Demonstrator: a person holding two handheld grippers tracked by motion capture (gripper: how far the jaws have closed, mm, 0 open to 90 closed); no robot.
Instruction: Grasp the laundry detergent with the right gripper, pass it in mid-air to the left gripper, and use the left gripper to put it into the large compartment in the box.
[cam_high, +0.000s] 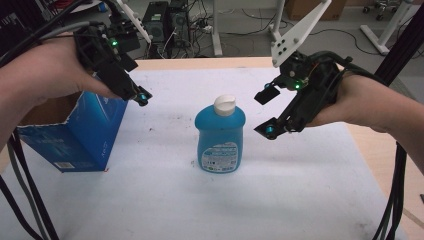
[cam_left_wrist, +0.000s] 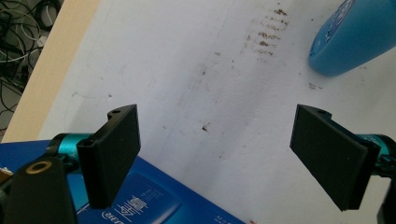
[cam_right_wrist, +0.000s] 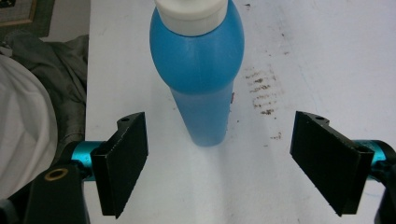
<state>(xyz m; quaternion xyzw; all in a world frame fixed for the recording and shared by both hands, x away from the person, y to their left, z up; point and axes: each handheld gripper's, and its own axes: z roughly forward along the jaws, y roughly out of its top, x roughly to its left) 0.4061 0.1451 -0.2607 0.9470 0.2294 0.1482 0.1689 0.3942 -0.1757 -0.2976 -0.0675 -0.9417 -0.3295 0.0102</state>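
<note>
Toward the left edge of the table (cam_high: 310, 200), a blue cardboard box (cam_high: 75, 132) stands with its top flaps open, and the left gripper (cam_high: 141, 96) hangs just over its far right corner. Its jaws are wide apart with nothing between them; in the left gripper view they frame bare white table surface and the box's printed face below. Placed there, that gripper seems ready to steady the box or keep its mouth clear for something to go in.

Near the middle of the table stands the blue bottle (cam_high: 220, 137), upright and on its own, well apart from the box. It has a rounded, flattish body, wider at the shoulders, a white flip cap (cam_high: 224, 105) and a pale printed label (cam_high: 219, 157) low on the front. The plastic looks smooth, so a grip across the body probably suits it better than one at the cap.

To its right, the right gripper (cam_high: 267, 113) is tilted down toward the bottle, jaws spread wide and empty. In the right gripper view the bottle (cam_right_wrist: 201, 74) sits centred ahead of the gap between the jaws, not yet between them, which suggests an approach lined up to close on its sides.
</note>
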